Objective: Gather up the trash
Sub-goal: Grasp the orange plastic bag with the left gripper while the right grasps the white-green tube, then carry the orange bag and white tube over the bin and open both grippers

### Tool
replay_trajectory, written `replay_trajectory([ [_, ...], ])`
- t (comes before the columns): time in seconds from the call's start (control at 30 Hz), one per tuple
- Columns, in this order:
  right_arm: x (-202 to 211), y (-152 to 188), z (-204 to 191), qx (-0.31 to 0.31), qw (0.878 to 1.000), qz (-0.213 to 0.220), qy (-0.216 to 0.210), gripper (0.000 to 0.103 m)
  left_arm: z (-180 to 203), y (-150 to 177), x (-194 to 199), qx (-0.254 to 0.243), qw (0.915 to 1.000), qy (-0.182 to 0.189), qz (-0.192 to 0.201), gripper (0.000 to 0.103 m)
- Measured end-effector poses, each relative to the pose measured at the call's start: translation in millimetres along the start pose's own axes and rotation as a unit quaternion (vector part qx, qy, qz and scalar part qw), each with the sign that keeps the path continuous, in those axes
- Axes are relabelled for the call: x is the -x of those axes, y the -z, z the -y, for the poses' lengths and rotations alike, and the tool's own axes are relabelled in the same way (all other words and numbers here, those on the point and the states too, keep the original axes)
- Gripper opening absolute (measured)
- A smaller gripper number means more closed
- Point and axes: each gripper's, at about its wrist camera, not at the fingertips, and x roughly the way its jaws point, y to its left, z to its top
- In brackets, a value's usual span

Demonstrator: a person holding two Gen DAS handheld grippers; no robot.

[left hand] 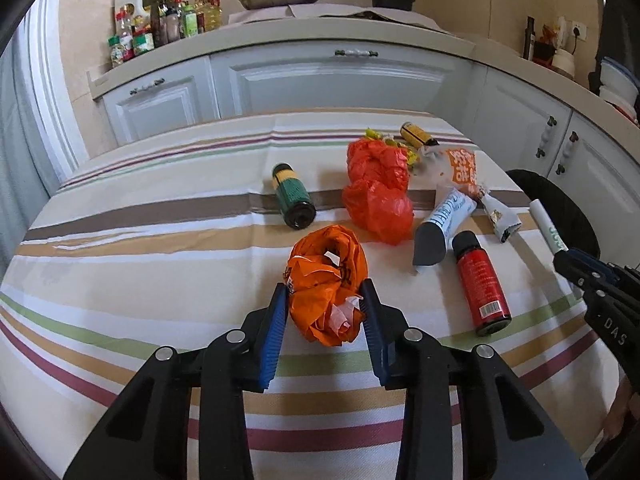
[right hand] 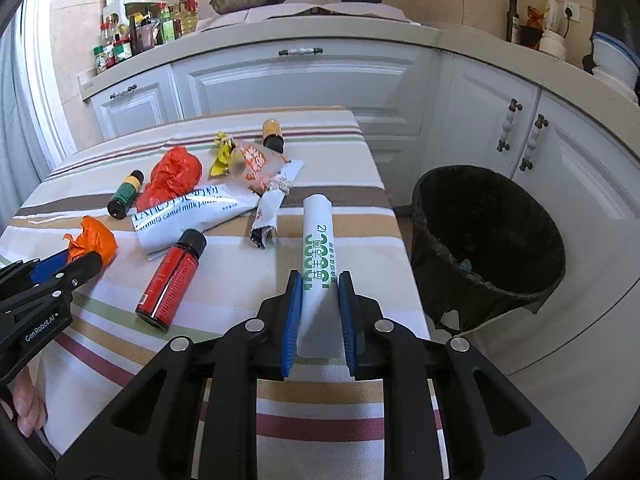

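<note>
Both tools loaded, bin off the tabletop's right edge.
Right tool (right hand: pixel 319 304) clamps the white tube (right hand: pixel 318 248), long axis pointing straight ahead, bin (right hand: pixel 486 240) just right; left tool (left hand: pixel 325 324) pinches the orange bag (left hand: pixel 328 280), farther from the bin.

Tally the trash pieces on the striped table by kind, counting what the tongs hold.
Small bottles: 3 — green, red, yellow
Plastic bags: 2 — orange, red
Packets and wrappers: 5 — white tube packet, camel milk pouch, orange snack packet, yellow wrapper, crumpled white wrapper
Total: 10
</note>
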Motion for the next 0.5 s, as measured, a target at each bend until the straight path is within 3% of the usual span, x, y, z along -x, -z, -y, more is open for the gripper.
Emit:
replay_trajectory([
  [0.27,24.3,-9.4,15.2,-0.006,0.999,0.039,0.016,0.018,9.9,-16.6,32.8,0.002,0.9989,0.006,0.046,0.037],
  [0.5,45.6,-22.5,53.3,-0.024,0.995,0.077,0.055,0.018,53.2,-45.3,47.2,-0.022,0.9949,0.04,0.09,0.037],
])
